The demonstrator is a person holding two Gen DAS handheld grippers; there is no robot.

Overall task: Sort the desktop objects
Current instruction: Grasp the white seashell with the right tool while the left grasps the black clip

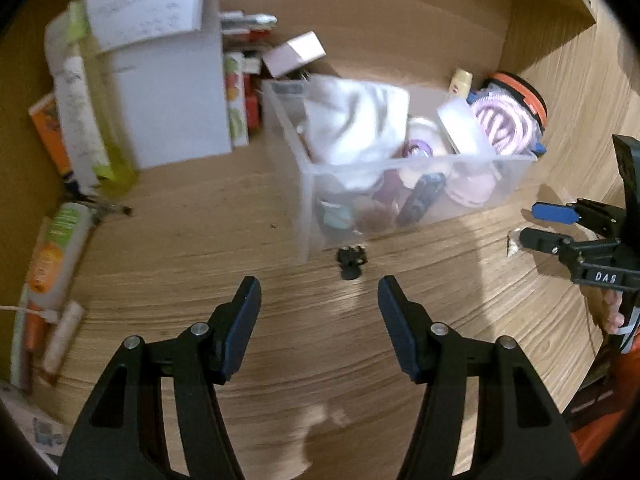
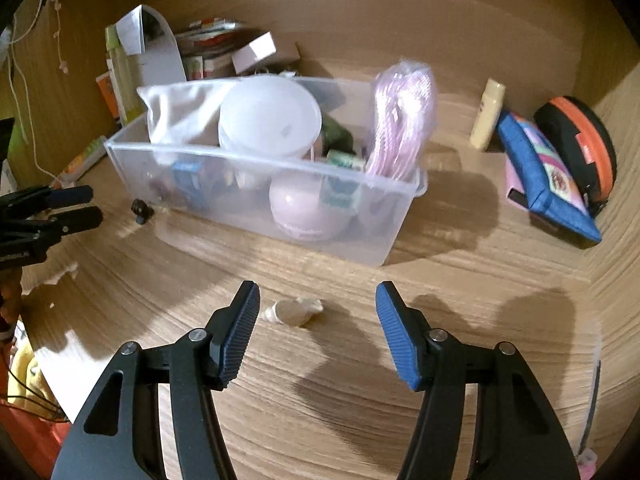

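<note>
A clear plastic bin [image 1: 420,168] [image 2: 256,200] stands on the wooden desk, filled with a white cloth [image 1: 352,128], pink cable coil [image 2: 400,120], a white round lid [image 2: 268,120] and small items. A small black clip [image 1: 351,260] [image 2: 142,210] lies on the desk just in front of the bin. My left gripper [image 1: 319,300] is open and empty, just short of the clip. A pale seashell [image 2: 294,312] [image 1: 513,242] lies on the desk. My right gripper [image 2: 317,308] [image 1: 536,224] is open, its jaws either side of the shell.
A white box [image 1: 168,92], tubes and packets [image 1: 60,256] line the left side. A cream bottle [image 2: 486,120], blue pouch [image 2: 548,184] and orange-black case [image 2: 580,152] sit at the right against the cardboard wall [image 2: 400,32].
</note>
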